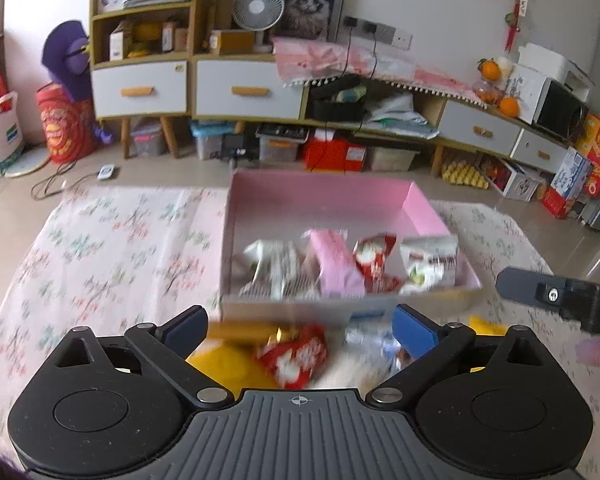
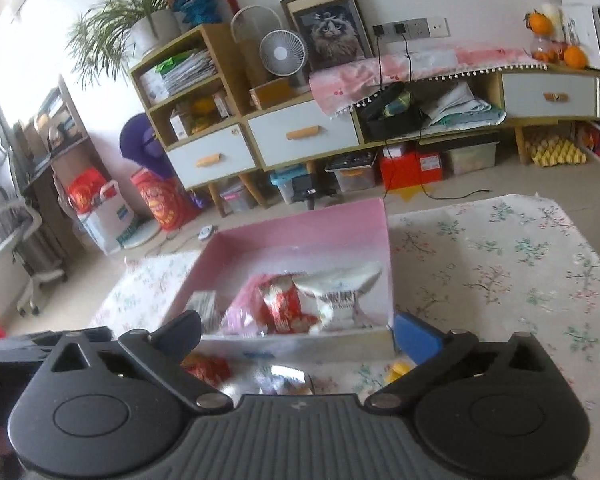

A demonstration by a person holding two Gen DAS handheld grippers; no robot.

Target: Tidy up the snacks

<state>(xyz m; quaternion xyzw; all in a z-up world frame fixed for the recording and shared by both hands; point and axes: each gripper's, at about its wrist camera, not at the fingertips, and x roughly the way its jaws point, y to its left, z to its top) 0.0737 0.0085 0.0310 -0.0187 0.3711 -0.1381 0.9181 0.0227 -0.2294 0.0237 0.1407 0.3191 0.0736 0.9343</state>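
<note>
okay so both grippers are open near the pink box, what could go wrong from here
The loose red packet lies right against the pink box front wall, so a low grab might snag the wall. The left gripper and right gripper work close together and could bump. Packets already inside stand loosely and might topple.

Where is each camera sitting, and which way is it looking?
Left wrist view: sits on the left gripper, looking down its open fingers at the open pink cardboard box of snack packets; the right gripper's dark finger shows at the right edge.
Right wrist view: sits on the right gripper, fingers open, facing the same box from its other side; part of the left gripper pokes in at the left edge.
Both share: the box, the red snack packet inside, the floral tablecloth and the white round desk fan.
</note>
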